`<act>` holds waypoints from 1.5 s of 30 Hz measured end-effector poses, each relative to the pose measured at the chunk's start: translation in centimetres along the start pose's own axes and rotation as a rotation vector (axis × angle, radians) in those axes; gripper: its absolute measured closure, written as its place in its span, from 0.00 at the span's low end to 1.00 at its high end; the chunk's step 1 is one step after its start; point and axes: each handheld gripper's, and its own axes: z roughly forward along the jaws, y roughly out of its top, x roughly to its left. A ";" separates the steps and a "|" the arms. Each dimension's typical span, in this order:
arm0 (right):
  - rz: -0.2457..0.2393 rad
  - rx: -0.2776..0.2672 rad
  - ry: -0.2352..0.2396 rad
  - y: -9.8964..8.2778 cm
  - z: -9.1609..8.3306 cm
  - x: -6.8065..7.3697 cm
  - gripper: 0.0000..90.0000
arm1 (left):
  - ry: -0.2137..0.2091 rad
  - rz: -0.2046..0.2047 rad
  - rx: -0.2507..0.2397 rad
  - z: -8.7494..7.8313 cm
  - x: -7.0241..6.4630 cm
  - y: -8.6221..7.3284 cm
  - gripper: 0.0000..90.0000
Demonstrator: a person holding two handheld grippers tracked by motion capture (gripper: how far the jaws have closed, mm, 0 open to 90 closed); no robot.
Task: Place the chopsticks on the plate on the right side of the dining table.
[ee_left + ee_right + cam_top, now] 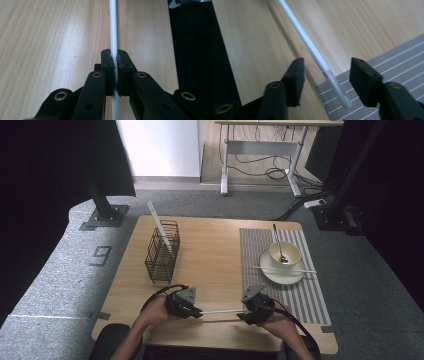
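White chopstick (pixel 220 311): held level just above the near edge of the wooden surface (pixel 215 250), between the two hands. Left hand-held gripper (pixel 197 311): clenched on one end of the chopstick. Right hand-held gripper (pixel 243 312): released, jaws set either side of the other end, not touching it. Placemat (pixel 310 295): beneath that tip, at right.

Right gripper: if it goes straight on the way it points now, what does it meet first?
Probably the white chopstick, whose tip already lies between the open jaws of the right gripper. Further along stands the left gripper, shut on that chopstick; depth is unclear.
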 end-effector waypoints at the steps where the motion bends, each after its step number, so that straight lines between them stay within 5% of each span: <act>1: -0.015 0.011 0.008 0.0 0.1 0.2 0.57 | -0.005 0.006 0.003 0.0 0.0 0.0 0.95; 13: -0.130 0.075 0.047 0.1 0.9 0.8 0.78 | -0.025 0.039 0.014 0.1 -0.3 0.1 0.95; 24: -0.168 0.125 0.125 0.3 1.0 0.7 0.86 | -0.021 0.059 0.013 0.2 -0.3 0.1 0.95; 31: -0.168 0.128 0.202 0.4 0.5 0.7 0.90 | 0.031 0.073 -0.021 0.0 -0.2 0.0 0.89; 36: -0.147 0.110 0.192 0.4 -0.1 0.7 0.91 | 0.100 0.076 -0.047 -0.2 -0.1 -0.1 0.70; 45: -0.109 0.092 0.133 -0.2 -1.3 0.0 0.91 | 0.210 -0.046 -0.061 -0.3 0.6 -0.6 0.38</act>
